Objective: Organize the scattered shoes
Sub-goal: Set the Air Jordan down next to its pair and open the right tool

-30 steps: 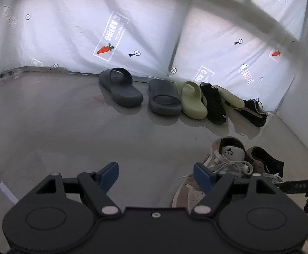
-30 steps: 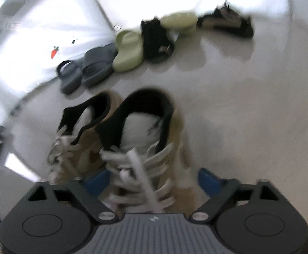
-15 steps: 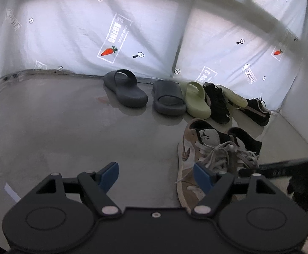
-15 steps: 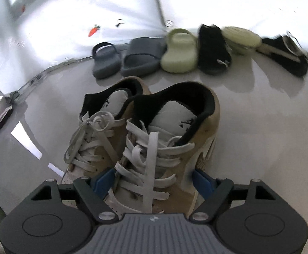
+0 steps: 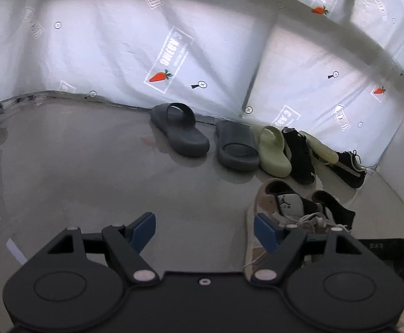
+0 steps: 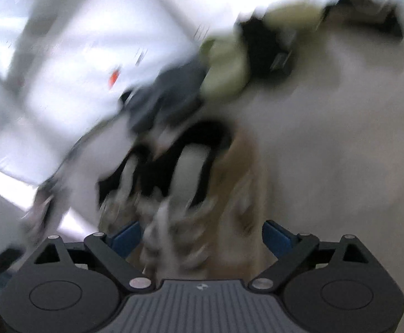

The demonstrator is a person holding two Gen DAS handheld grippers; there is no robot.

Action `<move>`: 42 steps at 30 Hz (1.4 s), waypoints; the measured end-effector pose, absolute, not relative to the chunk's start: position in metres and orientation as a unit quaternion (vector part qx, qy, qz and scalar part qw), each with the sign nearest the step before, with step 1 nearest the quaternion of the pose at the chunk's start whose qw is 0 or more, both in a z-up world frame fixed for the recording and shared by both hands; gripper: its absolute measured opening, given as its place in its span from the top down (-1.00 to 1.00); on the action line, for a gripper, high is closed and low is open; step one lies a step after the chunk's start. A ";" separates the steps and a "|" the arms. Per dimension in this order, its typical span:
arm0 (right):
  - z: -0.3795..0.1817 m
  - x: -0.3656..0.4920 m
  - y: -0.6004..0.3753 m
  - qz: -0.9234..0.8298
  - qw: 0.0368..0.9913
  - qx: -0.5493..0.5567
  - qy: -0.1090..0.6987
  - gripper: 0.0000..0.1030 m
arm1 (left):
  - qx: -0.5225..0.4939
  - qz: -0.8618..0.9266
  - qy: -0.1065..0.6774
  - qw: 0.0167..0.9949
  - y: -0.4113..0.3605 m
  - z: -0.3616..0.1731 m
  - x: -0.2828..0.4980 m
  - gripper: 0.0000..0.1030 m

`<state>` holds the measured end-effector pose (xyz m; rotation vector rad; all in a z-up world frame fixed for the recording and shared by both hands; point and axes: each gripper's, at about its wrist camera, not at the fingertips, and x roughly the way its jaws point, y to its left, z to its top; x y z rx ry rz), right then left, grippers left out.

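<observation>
The left hand-held gripper point(image 5: 204, 230) is hanging low over the grey floor point(image 5: 85, 172) with its blue pads set wide apart and nothing between them. Just past its right pad, the tan sneakers point(image 5: 288, 205) are sitting side by side on the floor — laces loose, black collars showing, the nearer one with a white tongue.

Along the white printed sheet point(image 5: 174, 55) at the back, a row of footwear is lying against the wall: a dark grey slide point(image 5: 178, 129) set a little apart on the left, then a second grey slide point(image 5: 236, 145), a pale green slide point(image 5: 274, 152), a black shoe point(image 5: 299, 155), another pale green slide point(image 5: 320, 147) and a black sneaker point(image 5: 350, 166) at the right end.

The right wrist view is heavily blurred. The right hand-held gripper point(image 6: 202, 234) is pointing at the tan sneakers point(image 6: 202, 194) with its pads spread wide on either side of the nearer shoe — whether they are touching it, the blur is hiding. The row of slides is showing only as smeared grey, green and black shapes beyond.
</observation>
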<state>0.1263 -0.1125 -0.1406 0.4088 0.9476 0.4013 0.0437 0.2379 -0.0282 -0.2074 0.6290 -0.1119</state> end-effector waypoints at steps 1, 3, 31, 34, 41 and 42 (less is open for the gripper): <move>-0.140 0.128 -0.106 0.192 0.854 0.180 0.448 -0.88 | -0.104 -0.058 0.311 0.943 0.237 -0.029 0.048 -0.52; -0.140 0.133 -0.101 0.201 0.852 0.177 0.449 -0.85 | -0.107 -0.063 0.315 0.941 0.235 -0.032 0.056 -0.52; -0.112 0.185 0.096 0.346 0.823 0.037 0.449 -0.84 | -0.119 0.024 0.279 0.953 0.275 -0.018 0.055 -0.52; -0.104 0.176 0.075 0.318 0.844 0.029 0.431 -0.84 | -0.115 -0.005 0.283 0.952 0.257 -0.019 0.058 -0.52; -0.097 0.152 -0.007 0.206 0.878 0.059 0.427 -0.84 | -0.102 -0.093 0.309 0.941 0.187 -0.029 0.070 -0.52; -0.096 0.148 -0.022 0.187 0.883 0.064 0.427 -0.84 | -0.102 -0.099 0.312 0.939 0.180 -0.031 0.072 -0.52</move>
